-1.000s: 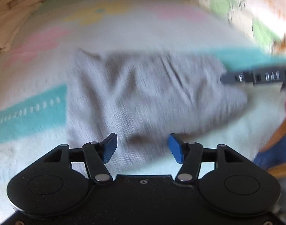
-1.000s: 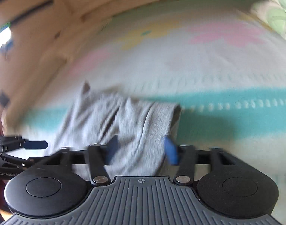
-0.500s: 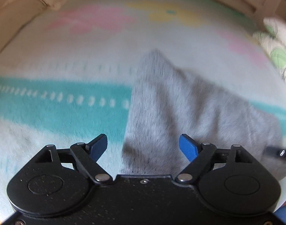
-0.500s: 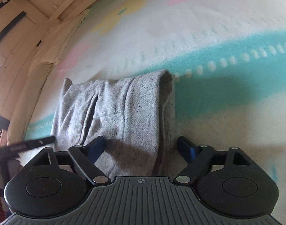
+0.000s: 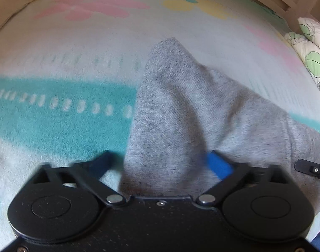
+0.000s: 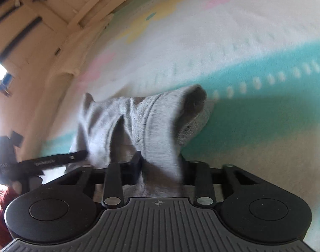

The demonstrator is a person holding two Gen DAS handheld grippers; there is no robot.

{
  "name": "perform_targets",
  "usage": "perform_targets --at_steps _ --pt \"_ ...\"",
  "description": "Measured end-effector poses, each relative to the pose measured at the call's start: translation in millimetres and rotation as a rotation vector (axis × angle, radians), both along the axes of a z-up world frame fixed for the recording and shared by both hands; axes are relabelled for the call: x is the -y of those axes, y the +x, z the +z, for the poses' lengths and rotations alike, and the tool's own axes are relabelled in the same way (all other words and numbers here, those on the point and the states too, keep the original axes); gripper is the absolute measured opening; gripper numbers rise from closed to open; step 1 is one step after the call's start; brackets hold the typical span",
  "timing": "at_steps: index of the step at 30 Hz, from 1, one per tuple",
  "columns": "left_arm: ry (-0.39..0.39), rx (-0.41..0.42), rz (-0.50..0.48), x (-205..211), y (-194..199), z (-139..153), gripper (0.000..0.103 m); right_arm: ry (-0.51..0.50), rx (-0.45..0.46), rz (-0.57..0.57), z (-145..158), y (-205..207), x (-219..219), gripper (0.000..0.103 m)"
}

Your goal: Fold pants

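1. Left wrist view. Left tool (image 5: pixel 166 163): black frame, blue fingertips, set wide apart; the left fingertip (image 5: pixel 103 163) lies over the blanket, the right fingertip (image 5: pixel 219 163) over grey cloth. Nothing is clamped.
2. Same view. Pants (image 5: pixel 191 115): grey knit, lying on the blanket directly ahead of the tool and running between its fingers; a pointed corner stands farthest ahead, and the body spreads off to the right.
3. Same view. Blanket (image 5: pixel 65 121): pale, with a teal band carrying white dashes to the left of the tool, pink and yellow flower shapes far ahead.
4. Same view. Right tool's finger (image 5: pixel 311 169): a black tip at the right edge, against the pants.
5. Same view. Floral pillow (image 5: pixel 311 52): white with green leaves, far right and ahead.
6. Right wrist view. Right tool (image 6: pixel 161 163): black fingers drawn in close against a raised bunch of the pants (image 6: pixel 143 121), clamped on it.
7. Same view. The pants rise from the grip and trail ahead over the blanket (image 6: pixel 254 126); an open end gapes ahead and to the right.
8. Same view. Left tool (image 6: pixel 54 160): a black finger to the left, tip at the edge of the pants.
9. Same view. Wooden bed frame (image 6: pixel 61 21): upper left, beyond the blanket.
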State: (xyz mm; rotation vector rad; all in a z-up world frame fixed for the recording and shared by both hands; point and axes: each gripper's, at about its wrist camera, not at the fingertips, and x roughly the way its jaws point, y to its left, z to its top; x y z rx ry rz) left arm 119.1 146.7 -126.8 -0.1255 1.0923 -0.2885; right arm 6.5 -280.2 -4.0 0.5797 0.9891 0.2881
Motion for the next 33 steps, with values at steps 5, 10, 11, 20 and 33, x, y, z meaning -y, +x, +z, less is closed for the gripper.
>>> perform_targets --at_steps 5,10,11,20,33 --pt "-0.040 0.017 0.021 7 -8 15 0.029 -0.188 0.118 0.095 31 -8 -28 0.027" --pt "-0.046 0.081 0.032 11 -16 39 0.027 -0.257 0.217 0.120 68 -4 -37 0.026" --pt "-0.058 0.093 0.038 11 -15 45 0.027 -0.275 0.232 0.122 75 2 -37 0.026" --pt "-0.048 0.204 0.037 35 61 104 0.027 -0.314 0.246 0.082 106 103 -26 0.026" --pt "0.072 0.106 0.260 5 117 56 0.040 -0.450 0.105 -0.101 62 167 -12 0.042"
